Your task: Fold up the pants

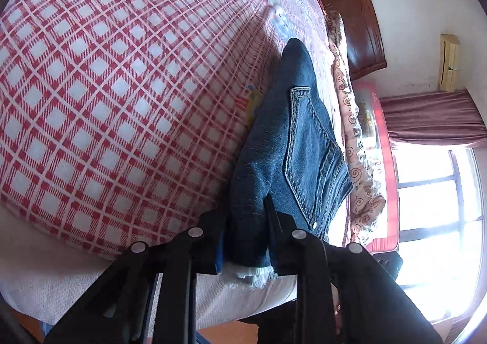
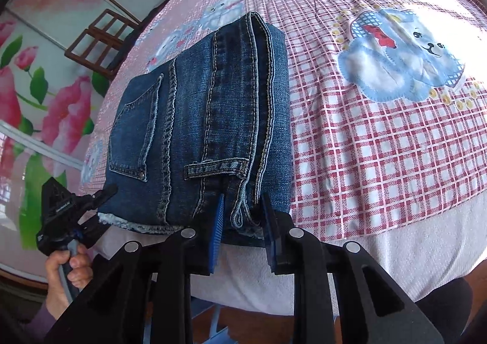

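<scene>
Dark blue jeans (image 1: pixel 286 143) lie folded into a thick stack near the edge of the bed (image 1: pixel 106 100), back pocket up. My left gripper (image 1: pixel 246 234) is shut on the frayed hem end of the stack, and denim fills the gap between its fingers. In the right wrist view the jeans (image 2: pixel 197 119) show waistband seams and a belt loop. My right gripper (image 2: pixel 242 219) is shut on their near edge beside the belt loop. The left gripper (image 2: pixel 91 201) sits at the stack's left corner, held by a hand (image 2: pixel 70 271).
The red-and-white checked sheet (image 2: pixel 380 146) with a blue bear print covers the bed. A floral pillow (image 1: pixel 356 131) and a wooden headboard (image 1: pixel 362 24) lie beyond the jeans. A bright window (image 1: pixel 441 207), a flowered wardrobe (image 2: pixel 36 85) and a wooden chair (image 2: pixel 100 43) stand around.
</scene>
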A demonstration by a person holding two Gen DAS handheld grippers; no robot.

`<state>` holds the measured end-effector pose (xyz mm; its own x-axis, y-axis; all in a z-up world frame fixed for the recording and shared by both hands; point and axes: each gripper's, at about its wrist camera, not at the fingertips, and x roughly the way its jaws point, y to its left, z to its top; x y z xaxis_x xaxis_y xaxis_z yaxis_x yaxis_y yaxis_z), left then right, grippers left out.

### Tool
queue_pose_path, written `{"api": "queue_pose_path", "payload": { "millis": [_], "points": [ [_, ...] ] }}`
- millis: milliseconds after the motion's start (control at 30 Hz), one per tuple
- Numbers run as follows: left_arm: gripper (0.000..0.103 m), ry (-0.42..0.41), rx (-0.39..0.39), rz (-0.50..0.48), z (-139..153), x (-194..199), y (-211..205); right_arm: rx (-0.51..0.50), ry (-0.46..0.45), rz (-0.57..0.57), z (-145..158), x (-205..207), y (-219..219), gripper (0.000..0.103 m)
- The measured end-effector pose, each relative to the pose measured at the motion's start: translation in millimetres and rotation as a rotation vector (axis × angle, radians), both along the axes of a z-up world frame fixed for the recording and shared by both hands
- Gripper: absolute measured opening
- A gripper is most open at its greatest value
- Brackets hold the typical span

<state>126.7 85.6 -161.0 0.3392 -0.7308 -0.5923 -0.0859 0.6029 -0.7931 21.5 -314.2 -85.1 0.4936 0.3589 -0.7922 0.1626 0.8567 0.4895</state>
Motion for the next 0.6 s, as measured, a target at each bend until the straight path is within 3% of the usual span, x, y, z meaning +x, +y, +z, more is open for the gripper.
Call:
{"api": "queue_pose_path", "payload": {
  "millis": [100, 133, 167, 267, 367, 467, 600],
  "points": [
    [0.054, -0.013, 0.157, -0.013, 27, -1, -5, 0.031, 0.003, -0.025, 10, -5, -9, 0.022],
    [0.074, -0.037, 0.242, 0.005, 41, -2, -4, 0.035, -0.018, -0.044, 17, -8, -15, 0.022],
    [0.081, -0.091, 0.319, 0.029, 55, -3, -3, 0.041, -0.040, -0.065, 26, -11, -21, 0.022],
    [0.087, -0.270, 0.466, 0.006, 96, -1, -14, 0.075, -0.100, -0.135, 46, -6, -43, 0.024],
    [0.090, -0.373, 0.478, -0.103, 116, 9, -45, 0.083, -0.132, -0.174, 57, 25, -56, 0.036],
    [0.090, -0.413, 0.489, -0.203, 119, 19, -81, 0.075, -0.122, -0.184, 57, 62, -56, 0.036],
    [0.090, -0.388, 0.552, -0.265, 109, 35, -108, 0.063, -0.074, -0.181, 49, 95, -50, 0.036]
  ]
}}
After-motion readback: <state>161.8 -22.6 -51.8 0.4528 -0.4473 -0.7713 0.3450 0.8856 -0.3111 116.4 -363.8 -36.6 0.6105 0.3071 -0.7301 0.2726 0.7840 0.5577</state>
